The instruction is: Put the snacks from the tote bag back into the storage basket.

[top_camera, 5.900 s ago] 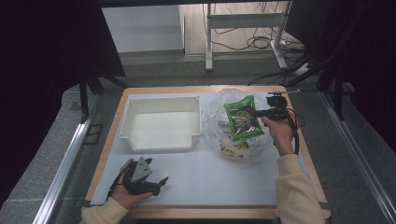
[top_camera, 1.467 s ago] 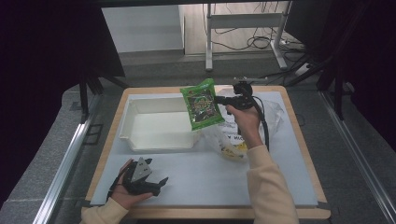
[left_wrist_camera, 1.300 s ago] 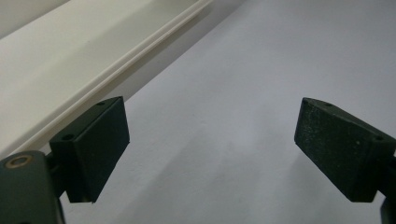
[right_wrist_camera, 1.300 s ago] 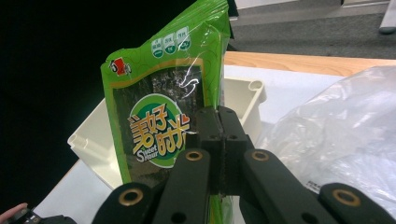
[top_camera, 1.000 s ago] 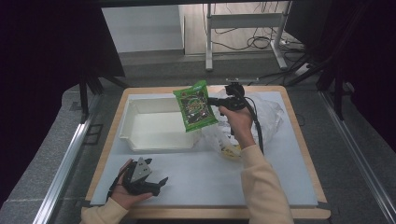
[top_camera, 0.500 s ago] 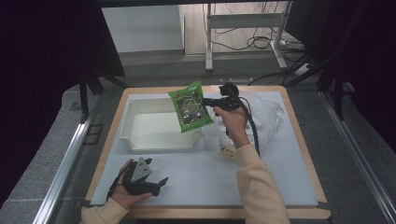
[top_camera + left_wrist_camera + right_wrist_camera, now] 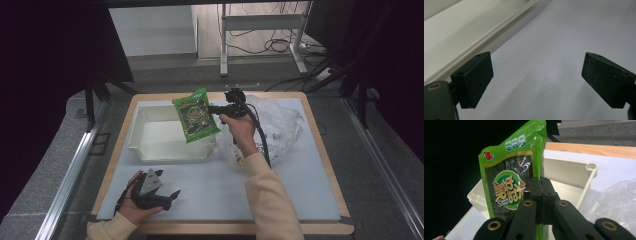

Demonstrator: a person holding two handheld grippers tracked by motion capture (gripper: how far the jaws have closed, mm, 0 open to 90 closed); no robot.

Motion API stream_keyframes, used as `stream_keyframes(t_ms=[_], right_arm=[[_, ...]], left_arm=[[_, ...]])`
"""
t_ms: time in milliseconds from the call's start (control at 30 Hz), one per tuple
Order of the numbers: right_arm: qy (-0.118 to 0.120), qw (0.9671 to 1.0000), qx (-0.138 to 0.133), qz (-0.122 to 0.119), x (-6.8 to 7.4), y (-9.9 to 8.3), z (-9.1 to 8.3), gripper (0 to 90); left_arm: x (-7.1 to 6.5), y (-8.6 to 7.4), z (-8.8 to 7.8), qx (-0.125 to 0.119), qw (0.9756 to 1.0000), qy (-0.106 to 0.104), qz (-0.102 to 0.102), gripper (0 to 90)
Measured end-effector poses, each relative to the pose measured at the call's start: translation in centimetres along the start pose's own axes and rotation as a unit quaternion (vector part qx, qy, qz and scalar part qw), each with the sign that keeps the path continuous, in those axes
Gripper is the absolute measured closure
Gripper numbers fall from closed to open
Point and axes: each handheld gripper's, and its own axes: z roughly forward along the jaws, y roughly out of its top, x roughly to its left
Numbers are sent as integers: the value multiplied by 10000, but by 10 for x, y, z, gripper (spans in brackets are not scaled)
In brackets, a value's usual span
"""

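Green foil glints at the centre of the high view, where the right gripper (image 7: 216,108), held in a hand (image 7: 241,131) reaching up from the lower middle of the frame, pinches a green plastic snack packet with a dark window and orange lettering (image 7: 195,115) by its right edge. The packet hangs tilted in the air over the right end of a shallow white rectangular plastic tray (image 7: 150,152), which sits left of centre on a pale grey mat (image 7: 280,187) laid over a wooden-edged table (image 7: 325,145). A crumpled clear plastic bag (image 7: 280,125) lies on the mat right of centre, just behind the hand. At lower left, the left gripper (image 7: 167,197) rests low over the mat in the other hand (image 7: 132,210), near the tray's front wall, its jaws spread.

From the left gripper view, two black pads (image 7: 475,77) stand wide apart with bare grey mat (image 7: 544,62) between them; the tray's white rim (image 7: 481,40) runs across the upper left.

From the right gripper view, the black jaws meet at lower centre, clamped tight on the packet's (image 7: 509,185) edge. The packet stands upright at centre left, with the tray's corner (image 7: 589,170) behind it at right and the clear bag (image 7: 616,202) at lower right.
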Motion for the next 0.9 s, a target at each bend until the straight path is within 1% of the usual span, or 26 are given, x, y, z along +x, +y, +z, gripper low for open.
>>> stream_keyframes(t_ms=[200, 400, 567, 733, 800, 900], right_arm=[[1, 10000, 47, 41, 3, 1, 9, 900], [22, 9999, 101, -30, 9, 1, 17, 900], [56, 9999, 142, -16, 13, -1, 26, 900], [82, 9998, 164, -14, 14, -2, 31, 900], [93, 9998, 177, 23, 14, -2, 33, 900], [95, 9998, 192, 14, 15, -3, 37, 900]], left_arm=[[0, 0, 0, -22, 10000, -7, -15, 103], [0, 0, 0, -28, 10000, 1, -31, 103], [0, 0, -1, -29, 10000, 2, -24, 104], [0, 0, 0, -12, 10000, 17, -3, 104], [0, 0, 0, -11, 10000, 19, -9, 104], [0, 1, -1, -41, 10000, 18, -47, 105]])
